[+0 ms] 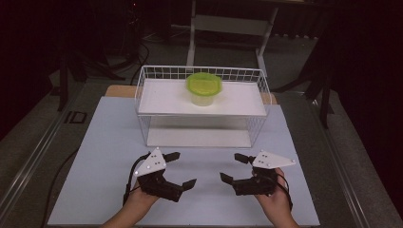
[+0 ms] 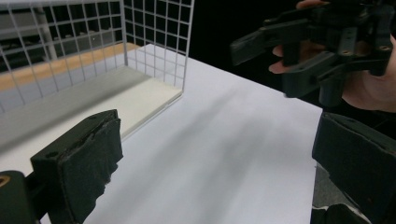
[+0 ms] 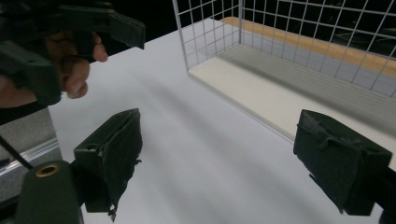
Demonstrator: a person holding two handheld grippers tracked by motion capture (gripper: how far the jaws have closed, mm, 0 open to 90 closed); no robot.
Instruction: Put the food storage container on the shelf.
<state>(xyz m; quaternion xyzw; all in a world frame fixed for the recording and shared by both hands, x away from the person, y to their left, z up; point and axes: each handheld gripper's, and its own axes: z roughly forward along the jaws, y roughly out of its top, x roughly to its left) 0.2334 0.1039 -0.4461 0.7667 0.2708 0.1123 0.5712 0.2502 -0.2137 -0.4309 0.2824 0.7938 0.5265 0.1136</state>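
Note:
A clear tub with a lime-green lid (image 1: 204,88) stands on the top shelf of a white wire rack (image 1: 142,102) at the back of the white table mat (image 1: 104,147). My left gripper (image 1: 182,169) is held low near the front edge, open and empty, pointing right. Facing it from a short gap, my right gripper (image 1: 230,167) is also open and empty. In the left gripper view my own gripper (image 2: 219,163) is spread wide over bare mat, with the right gripper (image 2: 322,51) beyond it. The right gripper view shows its own gripper (image 3: 226,161) spread too, and the left gripper (image 3: 60,32) at upper left.
The rack's lower level holds a bare white board (image 1: 197,137), open toward me; its wire corner (image 2: 184,46) stands close ahead in the left gripper view. Cables (image 1: 62,171) trail off the mat's left side. Dark floor and a table frame (image 1: 228,23) lie behind.

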